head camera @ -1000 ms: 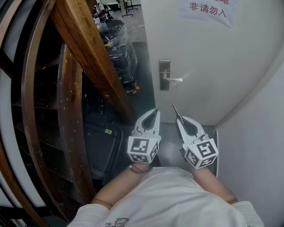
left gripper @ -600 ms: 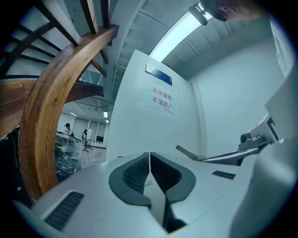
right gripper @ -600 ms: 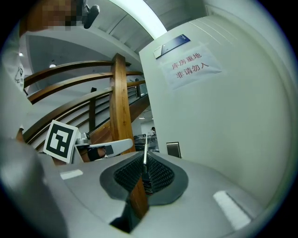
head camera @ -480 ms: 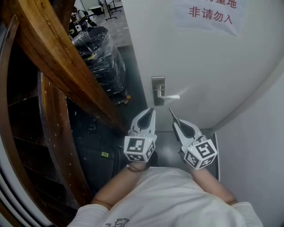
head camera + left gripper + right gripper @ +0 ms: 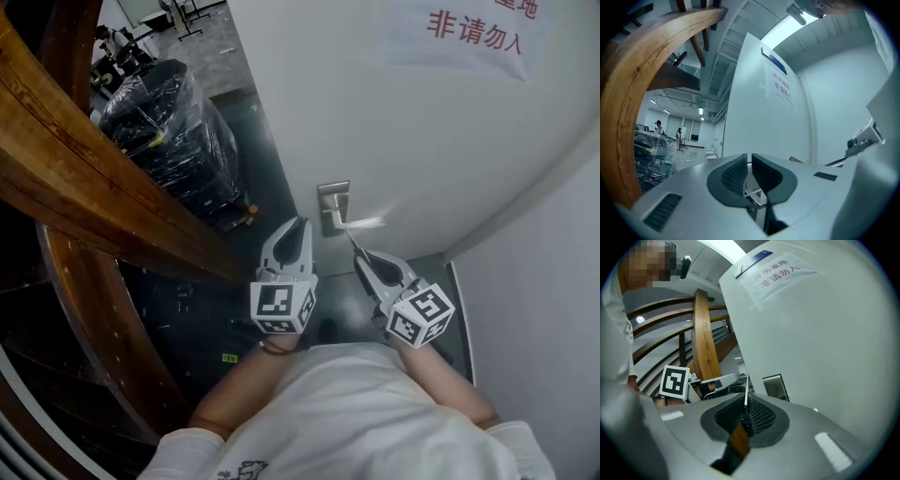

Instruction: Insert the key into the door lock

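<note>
Clamping the key (image 5: 352, 240), the right tool (image 5: 364, 261) sat just below the lock plate (image 5: 332, 199), key uninserted; the left tool (image 5: 297, 228), jaws together and empty, hung left of the plate. Insertion was pending.

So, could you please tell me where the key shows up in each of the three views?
Head view: the key juts from the tip of the right gripper, just right of centre.
Right gripper view: the key stands upright at centre, clamped between the jaws.
Left gripper view: the key cannot be made out for sure.
Shared landmark: the sign on the door shows in all three views.
</note>
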Demonstrator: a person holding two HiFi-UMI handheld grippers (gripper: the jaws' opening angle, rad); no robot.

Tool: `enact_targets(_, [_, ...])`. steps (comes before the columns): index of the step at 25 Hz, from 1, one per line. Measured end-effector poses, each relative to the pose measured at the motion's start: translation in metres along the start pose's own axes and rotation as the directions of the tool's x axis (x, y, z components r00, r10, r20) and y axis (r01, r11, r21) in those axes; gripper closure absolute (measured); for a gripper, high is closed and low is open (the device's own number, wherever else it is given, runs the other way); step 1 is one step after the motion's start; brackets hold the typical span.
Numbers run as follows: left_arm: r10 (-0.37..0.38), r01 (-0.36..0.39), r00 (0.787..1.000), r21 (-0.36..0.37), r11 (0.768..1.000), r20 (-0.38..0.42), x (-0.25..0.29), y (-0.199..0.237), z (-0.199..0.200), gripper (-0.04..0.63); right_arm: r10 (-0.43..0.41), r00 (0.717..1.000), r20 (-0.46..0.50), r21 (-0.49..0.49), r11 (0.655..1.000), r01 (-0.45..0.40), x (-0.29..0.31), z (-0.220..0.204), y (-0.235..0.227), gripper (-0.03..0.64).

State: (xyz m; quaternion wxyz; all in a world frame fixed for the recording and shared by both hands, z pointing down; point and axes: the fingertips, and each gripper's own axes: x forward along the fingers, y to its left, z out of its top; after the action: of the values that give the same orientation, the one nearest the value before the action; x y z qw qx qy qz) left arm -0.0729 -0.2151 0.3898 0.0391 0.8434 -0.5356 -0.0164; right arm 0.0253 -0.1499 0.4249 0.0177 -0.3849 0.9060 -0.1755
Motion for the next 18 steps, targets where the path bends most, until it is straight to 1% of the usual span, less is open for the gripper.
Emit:
enact_targets(3, [-0.023, 0.023, 1.000, -0.007, 1.000, -0.005, 0.015, 0.016, -0.008, 0.576, -0.016, 1.000, -0.013, 0.092, 0.996, 0.017, 0.015, -0.019, -0.012, 0.591])
enact_targets(5, [-0.026, 0.026, 1.000, -0.023, 0.999, -0.017, 0.024, 0.026, -0.016, 0.531, -0.013, 0.999, -0.033, 0.154, 0.988, 0.018, 0.022, -0.034, -0.019, 0.591])
enact_targets(8, [-0.020, 0.018, 0.999, -0.038, 0.999, -0.032, 0.035, 0.038, -0.025, 0.502, -0.005, 0.998, -0.063, 0.233, 0.972, 0.019, 0.031, -0.055, -0.031, 0.591])
enact_targets(11, [-0.011, 0.010, 0.999, -0.033, 0.999, -0.045, 0.045, 0.047, -0.035, 0.491, 0.001, 0.996, -0.086, 0.288, 0.957, 0.024, 0.038, -0.074, -0.040, 0.591])
enact_targets(14, [0.008, -0.010, 0.999, -0.034, 0.999, -0.053, 0.055, 0.057, -0.040, 0.489, 0.007, 0.992, -0.129, 0.336, 0.941, 0.036, 0.043, -0.096, -0.048, 0.591])
enact_targets(18, [0.012, -0.013, 0.998, -0.025, 1.000, -0.059, 0.066, 0.063, -0.041, 0.489, 0.014, 0.987, -0.161, 0.416, 0.908, 0.055, 0.049, -0.122, -0.061, 0.591])
